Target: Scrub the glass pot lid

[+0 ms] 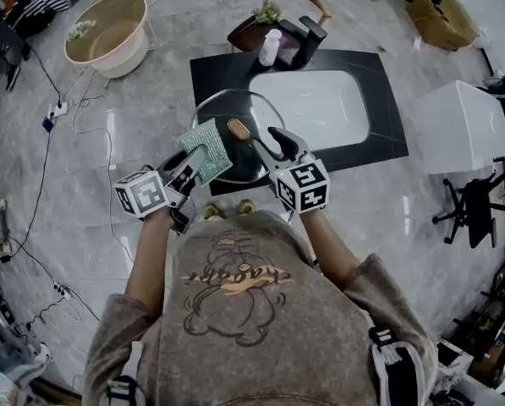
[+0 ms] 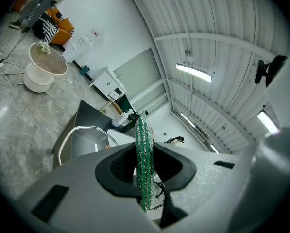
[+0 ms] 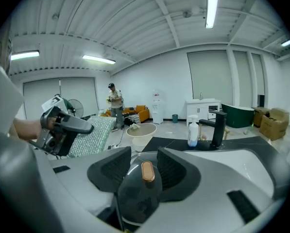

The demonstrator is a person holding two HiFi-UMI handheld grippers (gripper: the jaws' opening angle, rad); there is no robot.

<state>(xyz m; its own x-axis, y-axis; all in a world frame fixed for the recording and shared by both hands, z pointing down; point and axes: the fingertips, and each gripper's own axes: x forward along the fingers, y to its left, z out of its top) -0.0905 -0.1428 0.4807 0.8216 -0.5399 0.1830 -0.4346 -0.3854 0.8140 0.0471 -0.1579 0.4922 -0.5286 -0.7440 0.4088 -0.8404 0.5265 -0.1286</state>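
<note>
The glass pot lid (image 1: 235,108), round with a metal rim and a wooden knob (image 1: 238,129), hangs over the front edge of the black counter (image 1: 387,100). My right gripper (image 1: 269,146) is shut on its near right edge. In the right gripper view the lid (image 3: 137,198) stands upright between the jaws, with its knob (image 3: 147,171) facing the camera. My left gripper (image 1: 189,166) is shut on a green scrub pad (image 1: 205,149), which lies against the lid's left side. The left gripper view shows the pad (image 2: 144,164) edge-on between the jaws and the lid's rim (image 2: 72,135) beyond.
A white sink basin (image 1: 315,104) is set in the counter, with a black faucet (image 1: 310,39) and a soap bottle (image 1: 270,47) behind it. A round beige tub (image 1: 108,34) stands far left on the marble floor, cables (image 1: 57,108) beside it. A white cabinet (image 1: 463,125) stands at right.
</note>
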